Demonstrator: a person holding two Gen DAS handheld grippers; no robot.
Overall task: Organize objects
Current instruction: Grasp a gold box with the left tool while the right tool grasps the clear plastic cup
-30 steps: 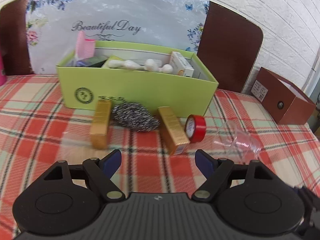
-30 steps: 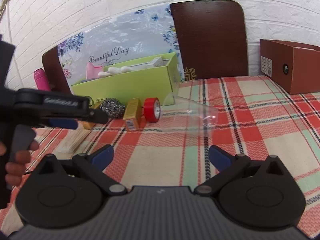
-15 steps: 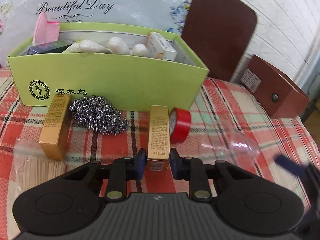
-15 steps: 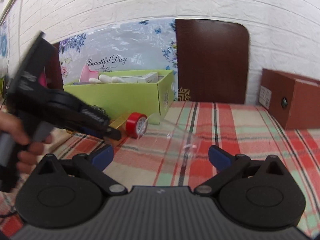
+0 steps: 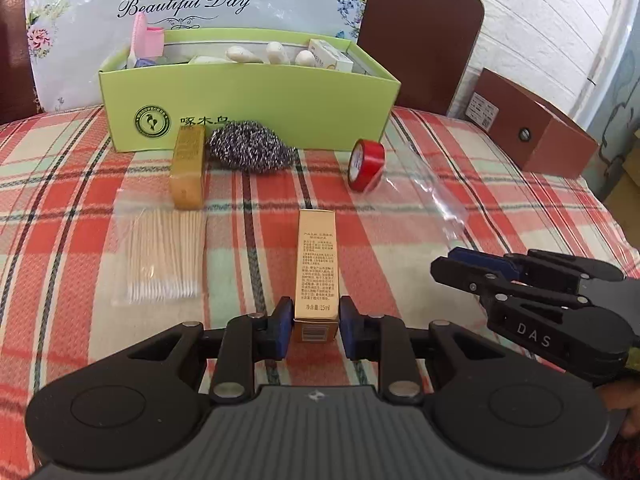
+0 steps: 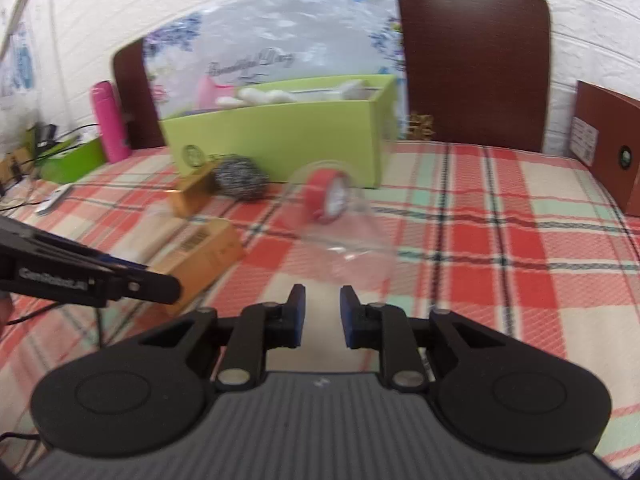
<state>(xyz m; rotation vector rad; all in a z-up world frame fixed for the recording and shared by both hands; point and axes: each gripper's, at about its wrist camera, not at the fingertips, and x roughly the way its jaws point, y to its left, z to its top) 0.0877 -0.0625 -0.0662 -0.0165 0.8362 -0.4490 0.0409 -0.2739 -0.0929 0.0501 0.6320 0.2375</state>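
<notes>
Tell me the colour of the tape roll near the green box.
The tape roll is red, clearest in the left wrist view.
</notes>
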